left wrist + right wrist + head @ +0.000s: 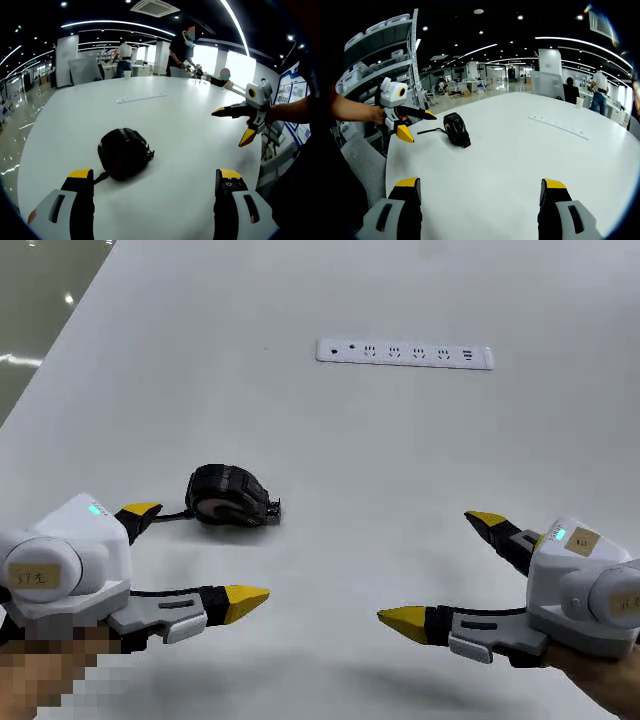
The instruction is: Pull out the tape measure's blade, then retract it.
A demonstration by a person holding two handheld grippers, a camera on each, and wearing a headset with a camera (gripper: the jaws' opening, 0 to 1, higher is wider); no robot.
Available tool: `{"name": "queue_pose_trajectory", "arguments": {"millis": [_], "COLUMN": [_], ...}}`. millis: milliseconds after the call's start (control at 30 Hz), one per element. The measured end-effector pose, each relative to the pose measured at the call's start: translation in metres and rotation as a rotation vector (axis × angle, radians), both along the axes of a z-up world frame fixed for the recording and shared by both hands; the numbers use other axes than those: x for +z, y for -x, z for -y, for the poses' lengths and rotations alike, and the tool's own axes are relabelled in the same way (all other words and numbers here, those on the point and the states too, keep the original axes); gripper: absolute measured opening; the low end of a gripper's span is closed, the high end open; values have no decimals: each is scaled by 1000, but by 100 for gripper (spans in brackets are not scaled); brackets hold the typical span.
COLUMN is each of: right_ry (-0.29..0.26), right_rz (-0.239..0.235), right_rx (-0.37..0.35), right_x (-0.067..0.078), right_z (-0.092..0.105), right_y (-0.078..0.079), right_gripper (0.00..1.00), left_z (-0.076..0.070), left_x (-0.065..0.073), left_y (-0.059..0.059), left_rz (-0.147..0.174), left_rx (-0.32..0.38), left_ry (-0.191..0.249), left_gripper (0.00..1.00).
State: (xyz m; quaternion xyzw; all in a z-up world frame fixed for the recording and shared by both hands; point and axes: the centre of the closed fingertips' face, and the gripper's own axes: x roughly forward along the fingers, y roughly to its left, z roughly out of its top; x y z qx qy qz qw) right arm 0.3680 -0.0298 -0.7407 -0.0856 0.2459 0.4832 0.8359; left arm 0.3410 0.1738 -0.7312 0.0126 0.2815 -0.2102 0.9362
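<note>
A black tape measure (pixel 232 497) lies on the white table (pixel 400 440), near the left side. The left gripper (pixel 195 555) sits just beside it, jaws spread and empty. The right gripper (pixel 440 570) hovers well apart at near right, jaws also spread wide

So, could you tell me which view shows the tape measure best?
The left gripper view: the tape measure lies close and large, mid-frame. The head view shows it smaller, from above; the right gripper view shows it small and farther off.
</note>
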Motion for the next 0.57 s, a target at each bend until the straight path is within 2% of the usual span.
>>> {"name": "queue_pose_trajectory", "arguments": {"millis": [133,567], "right_ry": [-4,-8], "right_rz": [1,5], "right_rx": [-7,-15], "right_x": [1,3], "right_z": [1,4], "right_y": [-1,-4], "right_gripper": [99,99], "left_z": [3,0], "left_x": [0,3], "left_y": [-1,-2], "left_rz": [-10,7], "left_rx": [1,-3], "left_ry": [22,12], "left_gripper": [99,99]}}
